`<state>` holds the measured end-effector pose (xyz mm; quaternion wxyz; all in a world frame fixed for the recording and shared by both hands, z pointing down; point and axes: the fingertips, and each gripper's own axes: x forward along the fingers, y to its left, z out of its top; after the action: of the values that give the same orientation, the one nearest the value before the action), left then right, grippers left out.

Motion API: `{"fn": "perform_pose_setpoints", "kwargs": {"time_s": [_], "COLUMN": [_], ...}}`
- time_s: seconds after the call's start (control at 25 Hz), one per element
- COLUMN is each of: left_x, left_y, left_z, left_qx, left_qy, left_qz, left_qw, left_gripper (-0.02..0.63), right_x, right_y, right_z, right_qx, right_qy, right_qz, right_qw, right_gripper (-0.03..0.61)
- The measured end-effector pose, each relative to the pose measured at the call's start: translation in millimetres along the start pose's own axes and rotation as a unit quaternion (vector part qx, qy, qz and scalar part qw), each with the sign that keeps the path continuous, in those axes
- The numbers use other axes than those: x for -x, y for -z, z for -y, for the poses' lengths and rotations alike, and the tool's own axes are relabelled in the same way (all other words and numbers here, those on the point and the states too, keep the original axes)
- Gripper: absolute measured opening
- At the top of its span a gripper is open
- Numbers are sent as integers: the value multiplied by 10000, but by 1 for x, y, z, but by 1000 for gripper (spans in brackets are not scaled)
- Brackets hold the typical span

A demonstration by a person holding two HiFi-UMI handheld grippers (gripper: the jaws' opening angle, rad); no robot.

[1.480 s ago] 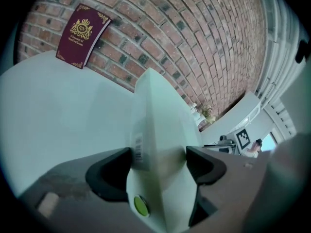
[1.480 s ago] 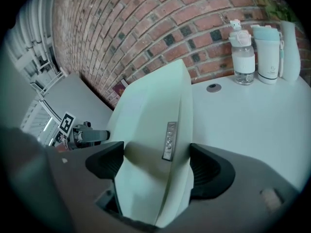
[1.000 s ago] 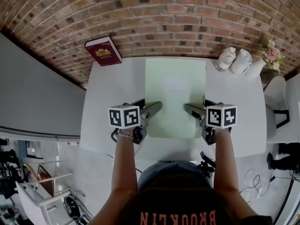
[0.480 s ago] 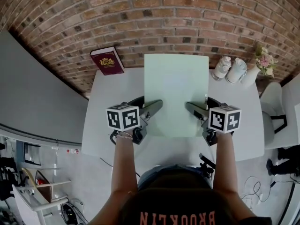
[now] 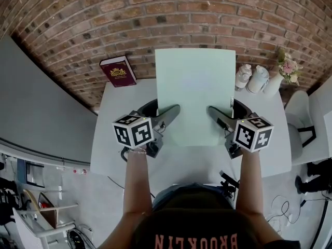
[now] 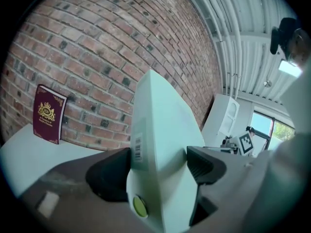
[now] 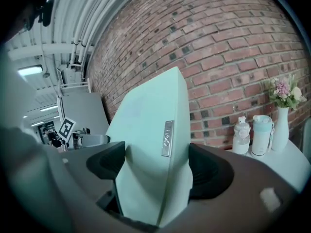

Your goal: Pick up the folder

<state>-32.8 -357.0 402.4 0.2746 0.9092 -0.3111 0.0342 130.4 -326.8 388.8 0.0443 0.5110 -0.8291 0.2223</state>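
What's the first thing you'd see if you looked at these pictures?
The big pale green folder, held up over the white table in the middle, with the left tongs pinching its left edge and the right tongs its right edge. Then the brick wall behind, the dark red book leaning on it at the back left, and the pink flowers at the back right.

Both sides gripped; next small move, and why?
Probably raise both evenly: the left hand-held gripper and right hand-held gripper each clamp a side of the folder, its far edge up off the table, so uneven lifting could twist it.
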Motion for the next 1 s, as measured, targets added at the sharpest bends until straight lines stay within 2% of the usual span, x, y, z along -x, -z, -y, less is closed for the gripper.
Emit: {"fn": "perform_pose_setpoints", "kwargs": {"time_s": [0.48,0.72,1.0], "left_x": [9,12,15], "left_y": [-43,-66,-84], "left_z": [31,47,61], "left_qx": [-1021,-1294,-1623], "left_qy": [122,187,206], "left_qz": [623,932,1116], "left_qw": [9928,9870,9802], "left_gripper": [371,373,374], "right_x": [23,37,47], "right_y": [-50,-76,-95], "right_z": [-17,-23,-30], "right_qx": [883,1055,1311], "right_qy": [81,153,211], "right_qz": [839,1322,1555], "right_qw": [9925,9855,9789], "right_gripper": [410,410,410]}}
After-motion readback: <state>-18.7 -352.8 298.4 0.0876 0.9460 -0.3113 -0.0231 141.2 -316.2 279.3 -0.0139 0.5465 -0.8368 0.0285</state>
